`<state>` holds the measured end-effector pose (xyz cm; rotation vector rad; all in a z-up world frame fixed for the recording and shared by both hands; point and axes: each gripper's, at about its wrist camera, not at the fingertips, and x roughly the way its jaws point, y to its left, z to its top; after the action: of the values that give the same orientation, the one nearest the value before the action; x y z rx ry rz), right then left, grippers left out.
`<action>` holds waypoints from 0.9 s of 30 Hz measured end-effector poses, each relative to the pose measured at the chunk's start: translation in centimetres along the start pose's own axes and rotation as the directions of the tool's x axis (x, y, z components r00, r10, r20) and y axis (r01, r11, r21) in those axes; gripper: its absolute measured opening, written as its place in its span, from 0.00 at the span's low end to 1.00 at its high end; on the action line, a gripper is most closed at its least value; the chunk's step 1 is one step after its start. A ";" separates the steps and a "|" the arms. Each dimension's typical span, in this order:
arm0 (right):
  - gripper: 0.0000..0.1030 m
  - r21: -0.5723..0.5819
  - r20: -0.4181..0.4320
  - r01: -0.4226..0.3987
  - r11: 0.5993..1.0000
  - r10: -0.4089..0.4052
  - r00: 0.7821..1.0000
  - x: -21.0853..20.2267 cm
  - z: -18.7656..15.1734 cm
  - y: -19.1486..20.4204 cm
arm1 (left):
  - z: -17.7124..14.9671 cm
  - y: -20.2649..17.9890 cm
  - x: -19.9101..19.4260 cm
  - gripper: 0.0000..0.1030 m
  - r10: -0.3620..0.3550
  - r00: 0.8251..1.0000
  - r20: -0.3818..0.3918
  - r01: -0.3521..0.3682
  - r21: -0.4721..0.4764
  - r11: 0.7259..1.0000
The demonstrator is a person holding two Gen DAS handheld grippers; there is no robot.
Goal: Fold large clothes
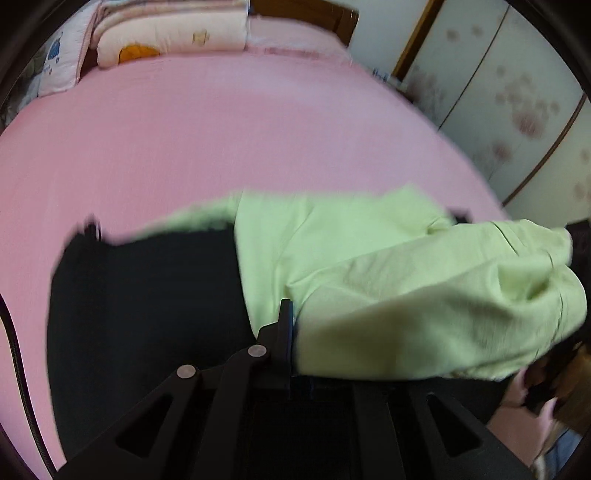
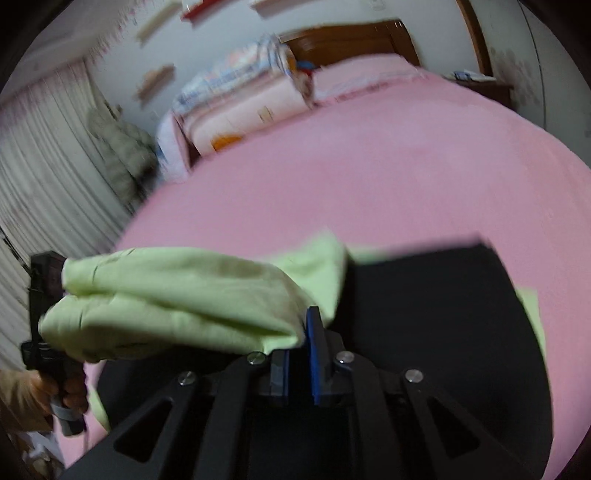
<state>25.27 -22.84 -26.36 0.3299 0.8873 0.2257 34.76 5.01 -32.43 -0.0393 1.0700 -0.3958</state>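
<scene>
Green garment: a pale green garment (image 1: 388, 280) hangs stretched between the two grippers above the pink bed sheet (image 1: 184, 147), bunched into soft rolls along the held edge.
Dark layer: a black panel (image 1: 147, 295) sits under the green cloth in both views; I cannot tell whether it is part of the same garment or a separate board or cloth.
Left gripper: the left gripper (image 1: 291, 332) has its jaws pressed together on the green fabric, which spills off to the right of the fingers.
Right gripper: the right gripper (image 2: 306, 339) pinches the other end of the same edge, blue pads close together with cloth caught at their left side.
Why held this way: gripping one edge at two spread points likely keeps the fabric taut, so it can be carried over as a flat fold and not as a heap.
Left hand seen from the right: a hand (image 2: 55, 395) grips the handle of the left gripper at the far end of the green roll.
Blur: both views are smeared, so seams, sleeves and exact edges are hard to make out.
Bedding stack: folded quilts (image 1: 170, 33) lie piled at the head of the bed against the wooden headboard (image 2: 343, 44), well apart from the work.
Containers: no basket, box or drawer shows in either view; nothing here holds contents.
Stage, as a judgement: mid-fold, with the lifted edge not yet laid down.
</scene>
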 end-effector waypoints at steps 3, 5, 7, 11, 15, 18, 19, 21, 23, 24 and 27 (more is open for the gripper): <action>0.10 -0.002 -0.088 0.042 0.999 -0.042 0.995 0.3 -2.4 -0.2 | -1.7 0.0 0.8 0.07 0.028 0.999 -0.021 -0.027 0.007 1.000; 0.10 -0.003 -0.118 0.061 0.998 -0.060 0.991 0.3 -2.7 -0.1 | -1.9 -0.6 0.3 0.07 0.045 0.999 -0.015 -0.045 0.019 0.999; 0.10 -0.009 -0.125 0.084 0.996 -0.084 0.989 -0.5 -3.1 -0.3 | -2.1 -1.1 -0.2 0.08 0.046 0.999 -0.015 -0.046 0.025 0.999; 0.16 -0.018 -0.140 0.102 0.995 -0.103 0.985 -2.3 -2.6 0.1 | -1.6 -2.5 -1.4 0.11 0.048 0.998 -0.039 -0.046 0.045 0.998; 0.16 0.001 -0.114 0.065 0.998 -0.064 0.991 -5.0 -2.0 0.9 | -1.7 -3.2 -3.5 0.51 0.027 0.999 -0.039 -0.027 -0.005 1.000; 0.16 0.012 -0.064 0.026 1.000 -0.025 0.998 -6.6 -0.8 2.2 | -2.3 -2.4 -5.8 0.58 0.021 1.000 -0.010 -0.022 -0.071 0.997; 0.16 0.008 -0.043 0.015 1.000 -0.015 0.999 -7.2 -0.4 2.9 | -2.4 -2.4 -6.3 0.58 0.015 1.000 -0.013 -0.016 -0.091 0.996; 0.16 -0.019 -0.016 0.005 1.000 -0.005 1.000 -7.9 0.5 4.3 | -2.4 -2.4 -7.6 0.58 -0.004 1.000 0.008 0.005 -0.134 0.991; 0.16 -0.053 -0.009 0.013 0.998 -0.014 1.000 -7.5 1.3 5.4 | -2.0 -3.0 -8.5 0.58 -0.030 0.999 0.044 0.037 -0.165 0.986; 0.16 -0.063 -0.015 0.019 0.998 -0.020 1.000 -7.1 1.6 5.8 | -1.8 -3.5 -8.9 0.58 -0.042 0.997 0.059 0.052 -0.177 0.983; 0.16 -0.070 -0.058 0.032 0.997 -0.036 0.998 -4.3 2.2 6.6 | -0.7 -5.6 -8.5 0.58 -0.064 0.994 0.086 0.078 -0.183 0.980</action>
<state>24.00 -18.53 -19.48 0.2450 0.9408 0.2352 28.94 2.73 -24.31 -0.2586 1.0260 -0.3545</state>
